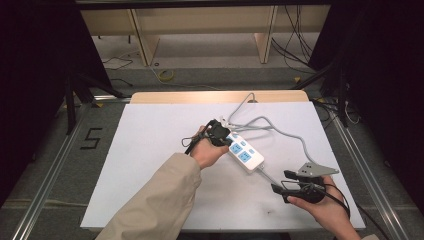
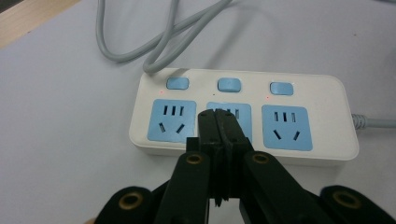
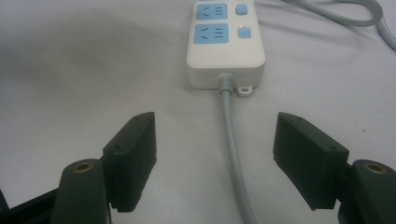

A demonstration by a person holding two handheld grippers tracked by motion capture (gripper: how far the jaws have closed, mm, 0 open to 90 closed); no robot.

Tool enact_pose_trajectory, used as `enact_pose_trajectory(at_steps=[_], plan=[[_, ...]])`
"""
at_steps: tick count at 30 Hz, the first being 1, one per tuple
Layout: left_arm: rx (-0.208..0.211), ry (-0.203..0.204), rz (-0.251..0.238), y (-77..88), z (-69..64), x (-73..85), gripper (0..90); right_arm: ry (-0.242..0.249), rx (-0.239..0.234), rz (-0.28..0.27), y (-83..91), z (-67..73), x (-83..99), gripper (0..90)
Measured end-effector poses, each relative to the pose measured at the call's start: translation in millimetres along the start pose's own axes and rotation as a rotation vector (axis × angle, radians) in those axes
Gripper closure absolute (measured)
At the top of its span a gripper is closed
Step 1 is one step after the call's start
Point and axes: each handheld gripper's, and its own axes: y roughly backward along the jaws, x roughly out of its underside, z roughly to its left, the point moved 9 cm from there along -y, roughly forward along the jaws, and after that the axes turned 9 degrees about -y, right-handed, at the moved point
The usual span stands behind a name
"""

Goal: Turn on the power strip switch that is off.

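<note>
- Black jaws of the left gripper [image 2: 218, 122] rise closest to the lens in the left gripper view, pressed together with nothing between them, their tips over the middle socket of the power strip [image 2: 243, 114].
- That power strip is white with rounded corners, carrying three light-blue sockets in a row, a light-blue switch beside each socket, and small red lights glowing beside the switches.
- It lies slantwise near the middle of the white worktop [image 1: 150, 150], somewhat toward the right edge.
- Its grey cable [image 3: 233, 149] leaves the near end, beside a small mounting tab, and further grey cable loops toward the far edge of the worktop.
- Near the front right corner, the right gripper [image 3: 215, 158] has its jaws wide apart, the cable running between them untouched.
- Beyond the worktop are a wooden table edge [image 1: 220, 96], grey floor with loose cables, and dark curtains at both sides.
</note>
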Motion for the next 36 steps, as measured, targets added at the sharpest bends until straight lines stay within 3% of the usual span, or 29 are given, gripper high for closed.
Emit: enact_pose_trajectory(at_steps=[23,36], plan=[[0.010,-0.032,0.024,-13.2,-1.3,-19.2,89.8,0.001,-0.003,0.002,-0.2,-0.1,0.4,30.7],[0.018,-0.022,0.043,-25.7,-1.3,-23.3,89.8,-0.002,-0.005,0.009,-0.7,-0.1,1.3,30.7]])
